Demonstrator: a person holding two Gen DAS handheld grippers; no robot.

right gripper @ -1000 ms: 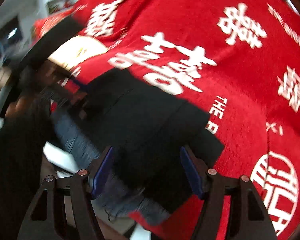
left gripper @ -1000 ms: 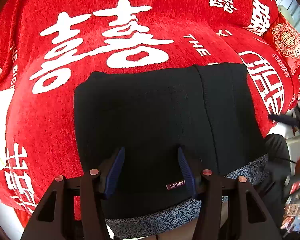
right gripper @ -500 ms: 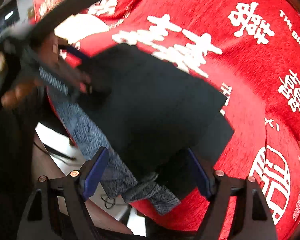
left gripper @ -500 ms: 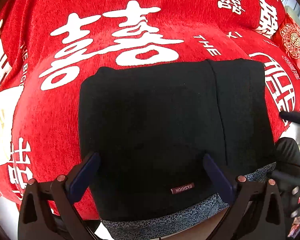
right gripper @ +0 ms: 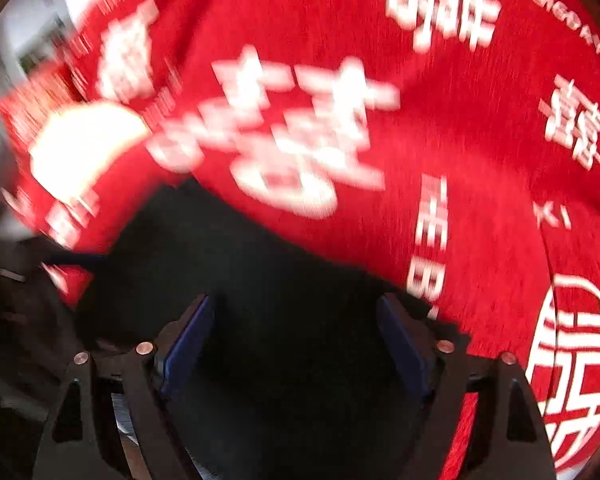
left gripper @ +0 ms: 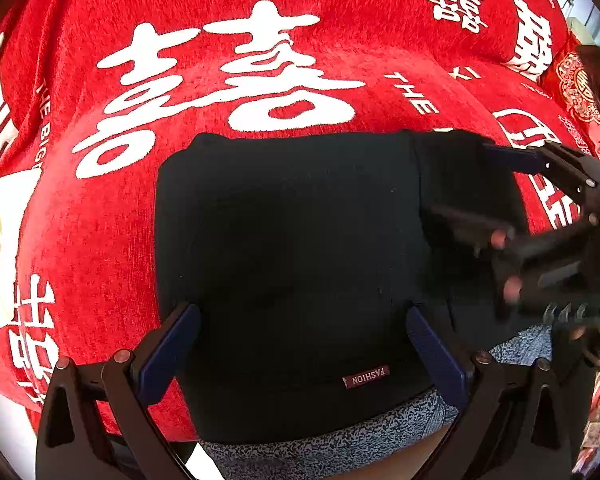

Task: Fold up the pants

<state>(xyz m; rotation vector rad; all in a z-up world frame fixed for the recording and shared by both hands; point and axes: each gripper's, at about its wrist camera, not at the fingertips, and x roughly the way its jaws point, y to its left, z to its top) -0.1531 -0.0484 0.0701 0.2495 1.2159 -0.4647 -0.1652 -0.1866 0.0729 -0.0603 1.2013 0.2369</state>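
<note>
Black pants (left gripper: 292,248) lie folded into a rectangle on the red cloth, with a grey speckled waistband (left gripper: 340,436) and a small "FASHION" label (left gripper: 366,376) at the near edge. My left gripper (left gripper: 300,340) is open and empty over the near edge of the pants. My right gripper (right gripper: 296,344) is open over the pants' right part (right gripper: 260,280); that view is motion-blurred. The right gripper also shows in the left wrist view (left gripper: 540,208), reaching in over the right edge of the pants.
A red cloth with large white characters (left gripper: 240,80) covers the whole surface and also shows in the right wrist view (right gripper: 480,160). A red patterned cushion (left gripper: 580,92) lies at the far right. The surface's edge runs just below the waistband.
My left gripper opened wide half a second ago and has narrowed a little, still open. My right gripper has swung in over the right side of the pants, and it stays open.
</note>
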